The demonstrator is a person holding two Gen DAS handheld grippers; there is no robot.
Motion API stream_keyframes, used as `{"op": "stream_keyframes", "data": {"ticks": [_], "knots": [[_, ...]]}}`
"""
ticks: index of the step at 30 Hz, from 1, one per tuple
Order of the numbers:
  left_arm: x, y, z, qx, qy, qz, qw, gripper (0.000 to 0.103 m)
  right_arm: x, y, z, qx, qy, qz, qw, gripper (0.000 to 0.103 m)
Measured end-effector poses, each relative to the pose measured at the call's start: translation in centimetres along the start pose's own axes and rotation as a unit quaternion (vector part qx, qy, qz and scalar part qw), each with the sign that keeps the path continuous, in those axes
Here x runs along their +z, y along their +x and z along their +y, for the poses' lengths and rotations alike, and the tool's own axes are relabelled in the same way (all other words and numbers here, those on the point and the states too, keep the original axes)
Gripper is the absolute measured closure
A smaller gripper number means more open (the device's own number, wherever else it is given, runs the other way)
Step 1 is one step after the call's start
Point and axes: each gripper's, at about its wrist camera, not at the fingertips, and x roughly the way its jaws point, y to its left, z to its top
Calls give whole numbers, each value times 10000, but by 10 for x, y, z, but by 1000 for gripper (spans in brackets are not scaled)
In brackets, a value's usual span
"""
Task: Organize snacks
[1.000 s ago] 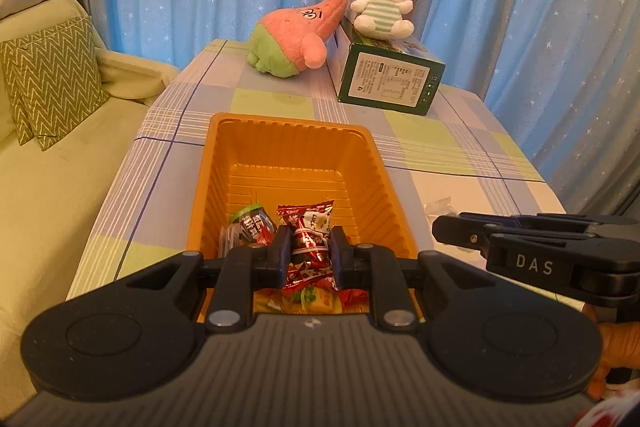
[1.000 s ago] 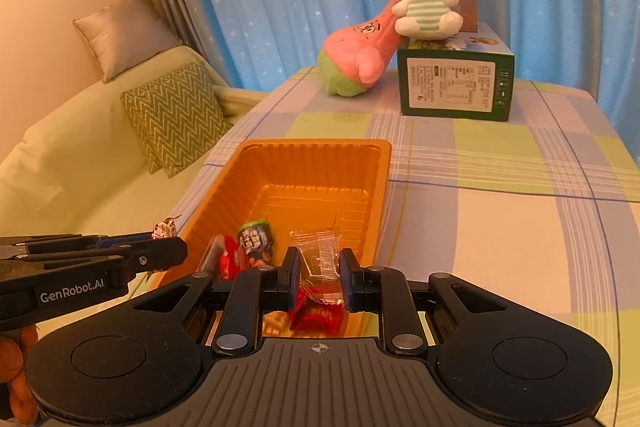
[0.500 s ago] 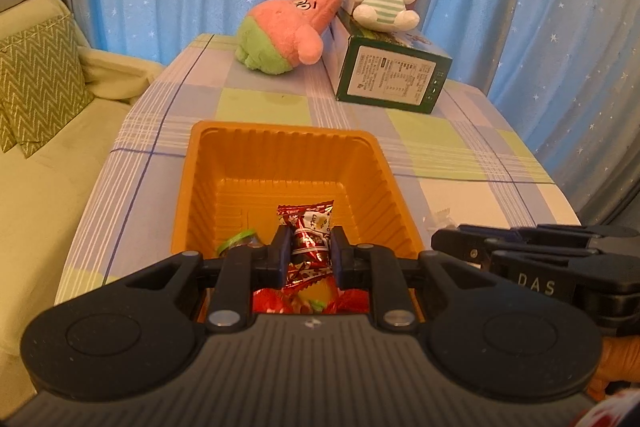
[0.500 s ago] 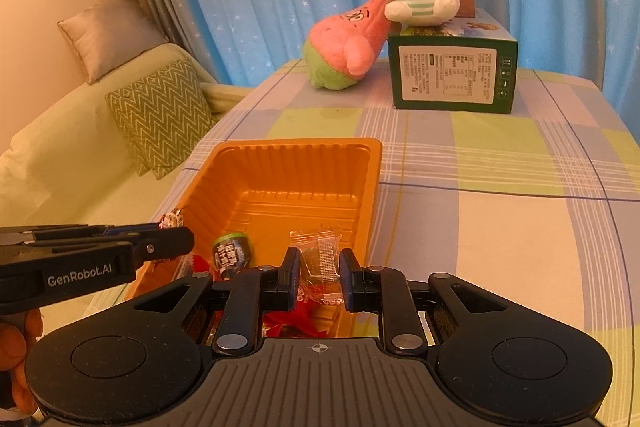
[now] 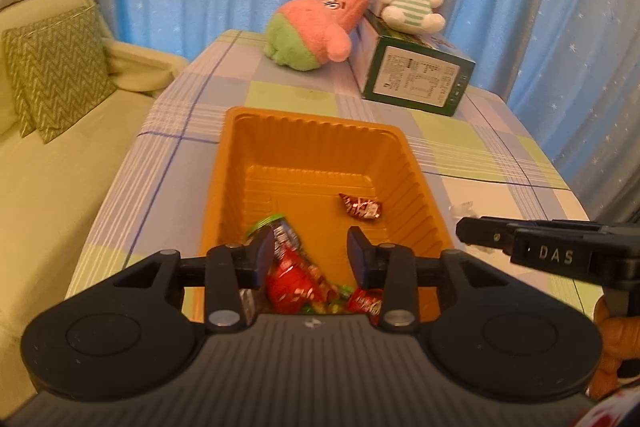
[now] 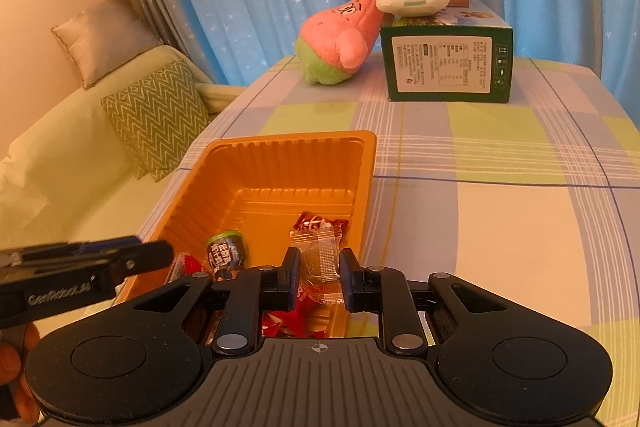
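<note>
- Low in the centre of the left wrist view, my left tool (image 5: 310,257) has just been opening: its jaws stand spread with nothing between them, over the near end of the orange tray (image 5: 316,125).
- The red-wrapped candy (image 5: 360,207) lies loose on the tray floor, right of centre in that view, apart from the pile of red wrappers (image 5: 298,283) and the dark green-capped snack (image 5: 276,233) at the near end.
- In the lower middle of the right wrist view, my right tool (image 6: 319,277) is pinching a clear-wrapped candy (image 6: 320,253), held above the tray's near right part.
- To do this well, I judge I should carry the right tool further in over the tray floor before parting the jaws, so the light wrapper does not catch the rim or slide out onto the counter (image 6: 500,227).
- I would lift the left tool straight up and clear, keeping the two tools from knocking together.
- Hard to read: the near edge of the tray and part of the pile are hidden under both tool bodies, so I cannot count the snacks.
- A small pale scrap (image 5: 460,209) on the counter, right of the tray, is too blurred to name.
</note>
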Motion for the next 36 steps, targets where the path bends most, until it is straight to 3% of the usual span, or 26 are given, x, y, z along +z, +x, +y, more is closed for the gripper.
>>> {"op": "stream_keyframes", "data": {"ticks": [11,16,18,19,20,27,36], "knots": [[-9,-17,17,137,-167,-72,9997,62,4,5,17,181,-41,-20,9998,82],[-11,-18,19,193,-126,-55,9997,60,10,12,19,610,181,-113,9979,82],[-13,-19,20,209,-131,-46,9997,57,12,14,14,671,378,-113,9970,72],[-14,-20,20,215,-131,-43,9997,56,12,12,12,661,457,-143,9967,46],[-16,-21,20,217,-133,-40,9997,55,11,9,9,635,506,-201,9965,34],[-25,-31,15,118,-141,9,9998,52,-7,-14,-8,331,779,-153,9963,34],[-38,-55,1,147,-55,20,9999,29,-33,-57,-6,-1,706,-170,9974,34]]}}
